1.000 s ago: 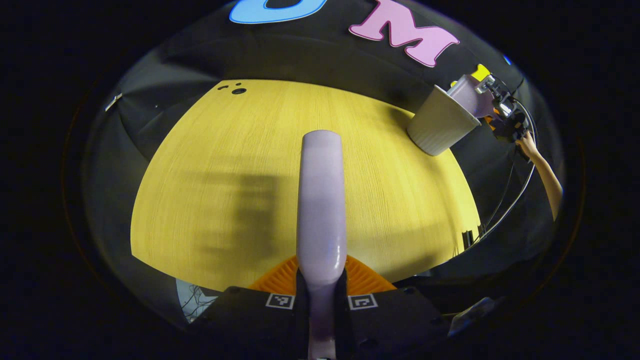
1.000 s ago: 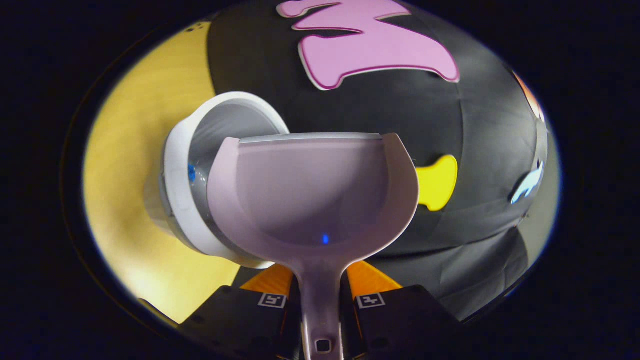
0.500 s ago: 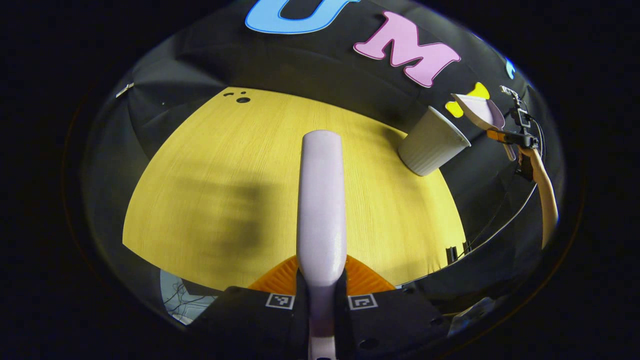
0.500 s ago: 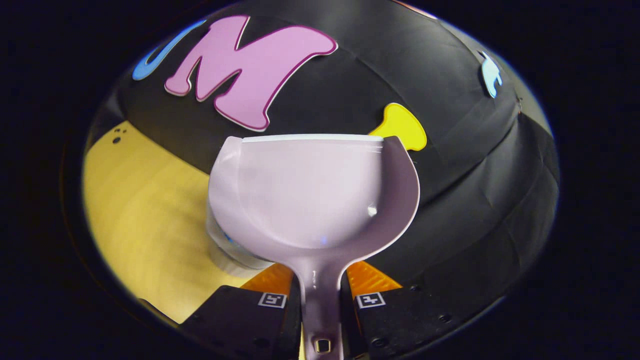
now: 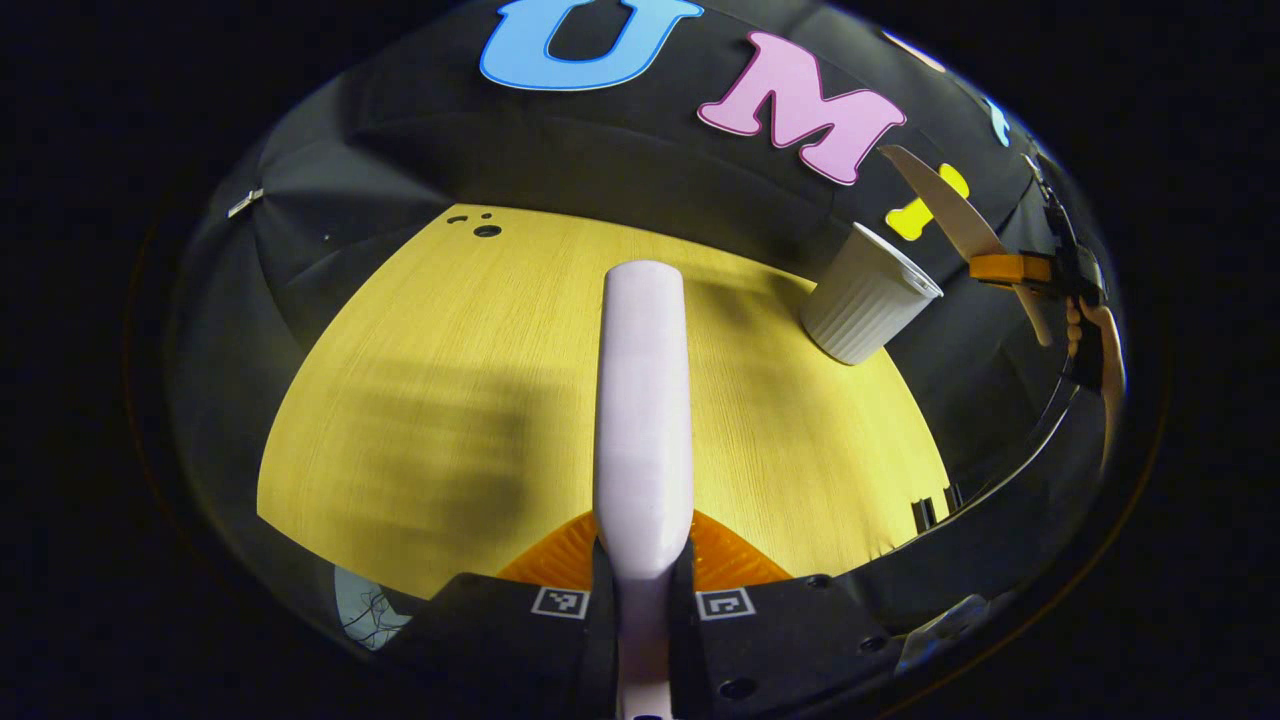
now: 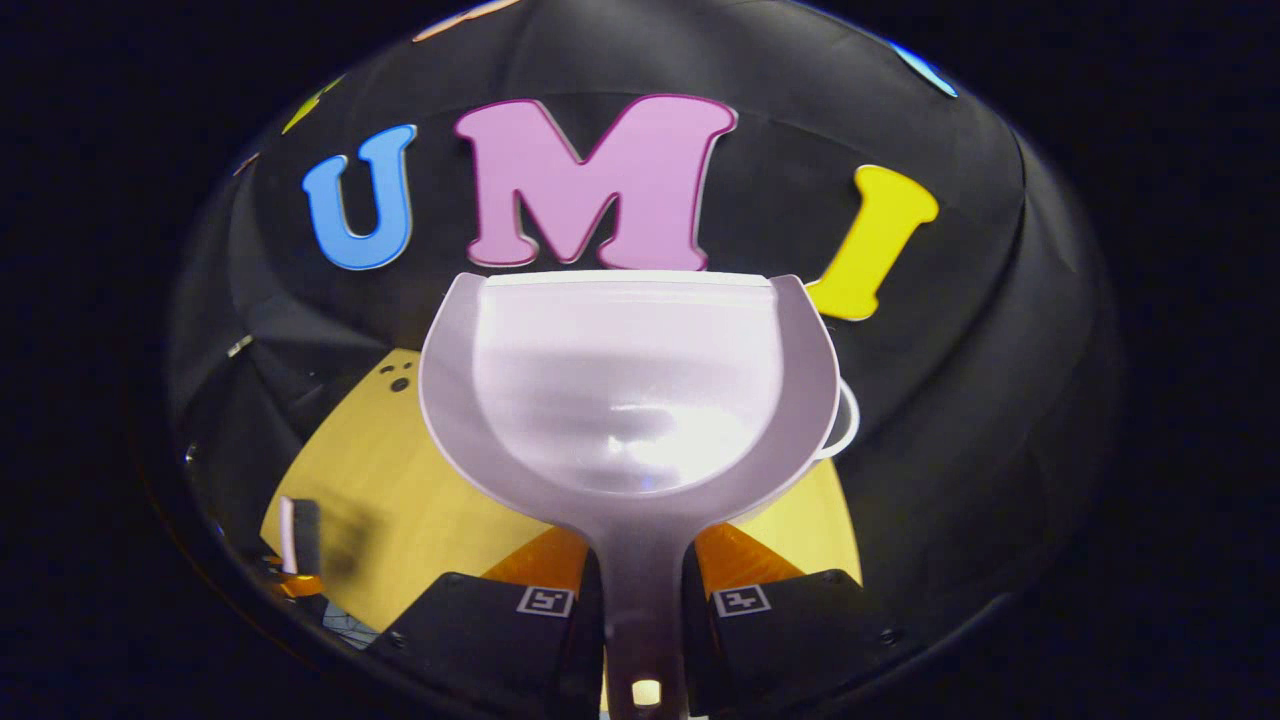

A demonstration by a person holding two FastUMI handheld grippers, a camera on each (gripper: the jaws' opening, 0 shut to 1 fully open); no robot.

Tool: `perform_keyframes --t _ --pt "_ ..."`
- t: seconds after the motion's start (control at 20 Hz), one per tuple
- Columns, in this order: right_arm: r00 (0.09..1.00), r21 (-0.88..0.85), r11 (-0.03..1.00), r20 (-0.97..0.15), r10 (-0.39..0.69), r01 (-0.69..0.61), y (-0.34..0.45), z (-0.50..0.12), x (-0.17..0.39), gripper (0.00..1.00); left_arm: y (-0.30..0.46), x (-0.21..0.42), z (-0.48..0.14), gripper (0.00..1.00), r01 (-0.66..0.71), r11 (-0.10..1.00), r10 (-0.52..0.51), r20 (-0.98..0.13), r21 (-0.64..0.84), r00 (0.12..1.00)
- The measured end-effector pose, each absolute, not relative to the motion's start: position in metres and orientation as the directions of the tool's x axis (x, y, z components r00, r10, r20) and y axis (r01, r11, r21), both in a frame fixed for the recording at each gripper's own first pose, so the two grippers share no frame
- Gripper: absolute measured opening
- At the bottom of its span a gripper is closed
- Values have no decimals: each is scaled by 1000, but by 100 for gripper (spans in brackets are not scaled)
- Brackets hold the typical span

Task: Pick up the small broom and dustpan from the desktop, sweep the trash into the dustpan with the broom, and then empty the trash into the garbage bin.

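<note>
Pale lilac plastic marks both tools. In the left gripper view, the left gripper [image 5: 642, 590] is clamped on the small broom [image 5: 643, 400]: both fingers press the handle at its lower end, and the broom runs straight up the middle of the view, held above the yellow wood-grain desktop [image 5: 420, 380]. Its bristles cannot be made out from this angle.

Toward the far right corner of the desktop stands the garbage bin [image 5: 866, 305], white and ribbed, upright, with its opening uppermost. Just beyond it and higher, the dustpan [image 5: 945, 212] appears edge-on, clear of the bin's rim, carried by the right gripper [image 5: 1010, 268] with a person's hand [image 5: 1095, 330] behind it.

In the right gripper view, the right gripper [image 6: 643, 610] is closed on the dustpan's handle, fingers pressing either side. The dustpan [image 6: 628, 385] faces the camera, its scoop bare inside. The bin's white rim [image 6: 848, 425] shows at the pan's right edge, partly hidden behind it. At the lower left, the broom [image 6: 290, 535] and left gripper [image 6: 292, 583] appear over the desktop [image 6: 400, 500].
</note>
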State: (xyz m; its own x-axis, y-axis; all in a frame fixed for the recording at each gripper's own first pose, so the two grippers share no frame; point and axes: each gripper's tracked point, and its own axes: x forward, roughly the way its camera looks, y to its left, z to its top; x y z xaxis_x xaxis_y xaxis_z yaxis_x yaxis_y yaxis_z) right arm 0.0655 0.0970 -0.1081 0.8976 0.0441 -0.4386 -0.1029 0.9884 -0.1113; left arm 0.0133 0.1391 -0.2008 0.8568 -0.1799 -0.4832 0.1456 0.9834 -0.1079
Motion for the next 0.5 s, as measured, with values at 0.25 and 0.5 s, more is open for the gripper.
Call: perform_keyframes --t 0.25,0.5 --pt "823 -118 969 -556 118 -219 93 -133 63 36 145 40 -209 25 127 989 -148 -497 -76 855" --pt "716 -107 960 -689 117 -259 73 -168 46 36 144 68 -232 24 102 994 -104 -553 -35 827"
